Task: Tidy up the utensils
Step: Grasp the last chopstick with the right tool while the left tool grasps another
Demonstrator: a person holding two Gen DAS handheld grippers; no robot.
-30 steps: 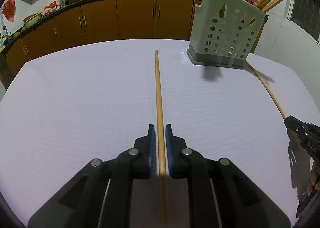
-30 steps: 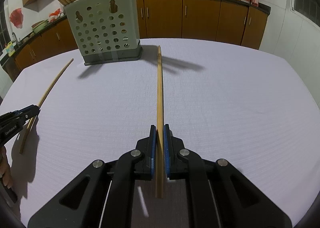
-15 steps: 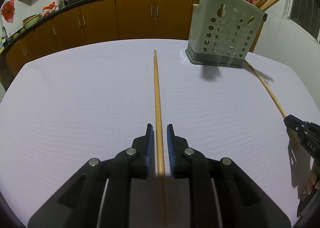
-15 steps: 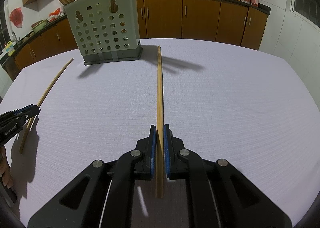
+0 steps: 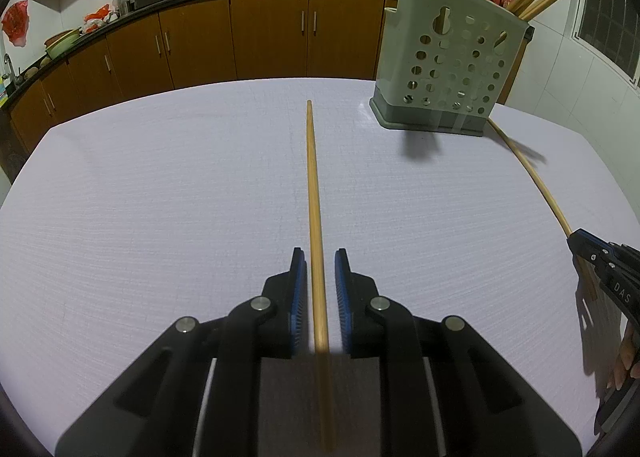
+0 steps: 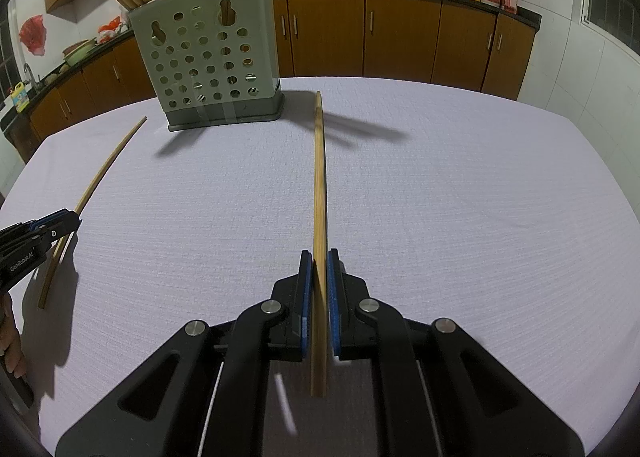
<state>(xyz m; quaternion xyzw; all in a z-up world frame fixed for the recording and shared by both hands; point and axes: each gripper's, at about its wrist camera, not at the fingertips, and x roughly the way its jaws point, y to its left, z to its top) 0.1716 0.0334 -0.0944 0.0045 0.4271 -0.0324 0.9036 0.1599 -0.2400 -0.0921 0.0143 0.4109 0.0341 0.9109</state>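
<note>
Two long wooden chopsticks lie across my views, and the near end of each blurs out under the gripper bodies. My left gripper (image 5: pixel 319 257) hangs low over the lilac tablecloth (image 5: pixel 160 197), jaws spread, its chopstick (image 5: pixel 313 185) lying loose between them. My right gripper (image 6: pixel 319 257) pinches the other chopstick (image 6: pixel 319 177), seemingly lifted. The perforated grey plastic utensil holder (image 6: pixel 212 69) stands beyond, its chopstick tops cut off.
</note>
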